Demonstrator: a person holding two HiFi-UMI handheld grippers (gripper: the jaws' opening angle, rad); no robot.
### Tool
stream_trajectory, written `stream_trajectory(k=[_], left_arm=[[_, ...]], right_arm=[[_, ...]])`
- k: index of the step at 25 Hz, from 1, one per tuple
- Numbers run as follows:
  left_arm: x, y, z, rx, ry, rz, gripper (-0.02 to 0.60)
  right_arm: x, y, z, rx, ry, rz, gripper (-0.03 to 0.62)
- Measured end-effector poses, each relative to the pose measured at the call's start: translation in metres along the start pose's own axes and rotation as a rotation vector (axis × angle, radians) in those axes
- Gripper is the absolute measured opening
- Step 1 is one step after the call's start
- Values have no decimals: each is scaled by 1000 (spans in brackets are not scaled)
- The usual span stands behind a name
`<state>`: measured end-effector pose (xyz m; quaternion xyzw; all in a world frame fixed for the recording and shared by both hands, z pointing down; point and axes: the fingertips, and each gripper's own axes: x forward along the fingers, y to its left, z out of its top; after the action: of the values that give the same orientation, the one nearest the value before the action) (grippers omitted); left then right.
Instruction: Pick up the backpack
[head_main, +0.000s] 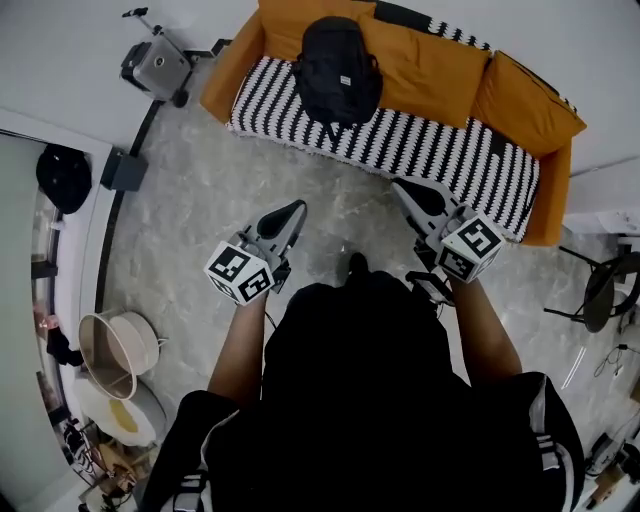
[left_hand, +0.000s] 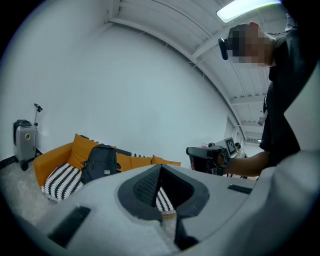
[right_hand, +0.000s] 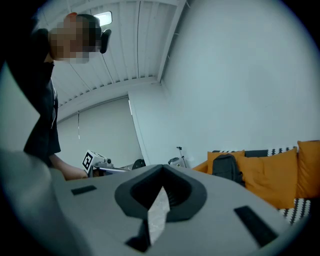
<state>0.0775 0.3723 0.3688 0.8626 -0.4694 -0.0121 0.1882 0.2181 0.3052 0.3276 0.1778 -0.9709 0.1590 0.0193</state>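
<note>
Backpack (head_main: 338, 65) stands upright against the back cushions at the left end of the orange sofa (head_main: 520, 110), its long axis running up the backrest. It is well ahead across the floor, between the lines of the left hand-held gripper (head_main: 292, 215) and right hand-held gripper (head_main: 405, 190). Both have their jaws together and empty, and the left looks slightly better lined up.

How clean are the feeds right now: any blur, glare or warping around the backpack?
Head view: sharp, evenly lit, backpack clear on the sofa; edges curve. Left gripper view: strong fisheye, dark corners, ceiling light blown out. Right gripper view: same warping, backpack small but recognisable.
</note>
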Motion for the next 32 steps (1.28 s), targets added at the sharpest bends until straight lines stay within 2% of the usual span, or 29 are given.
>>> stream_trajectory(k=[3, 7, 12, 15, 25, 32], left_arm=[[15, 9, 6, 1, -2, 16, 21], [31, 30, 13, -9, 1, 34, 21], [44, 70, 26, 0, -17, 73, 21], [47, 96, 37, -8, -31, 81, 21], [78, 192, 72, -35, -20, 17, 21], [92, 254, 94, -44, -13, -32, 21]], right_arm=[[8, -19, 4, 36, -19, 14, 25], [23, -44, 2, 40, 9, 21, 25], [51, -65, 4, 81, 12, 40, 25], [72, -78, 3, 64, 45, 32, 25], [157, -121, 35, 22, 86, -22, 25], [211, -139, 42, 26, 125, -65, 25]])
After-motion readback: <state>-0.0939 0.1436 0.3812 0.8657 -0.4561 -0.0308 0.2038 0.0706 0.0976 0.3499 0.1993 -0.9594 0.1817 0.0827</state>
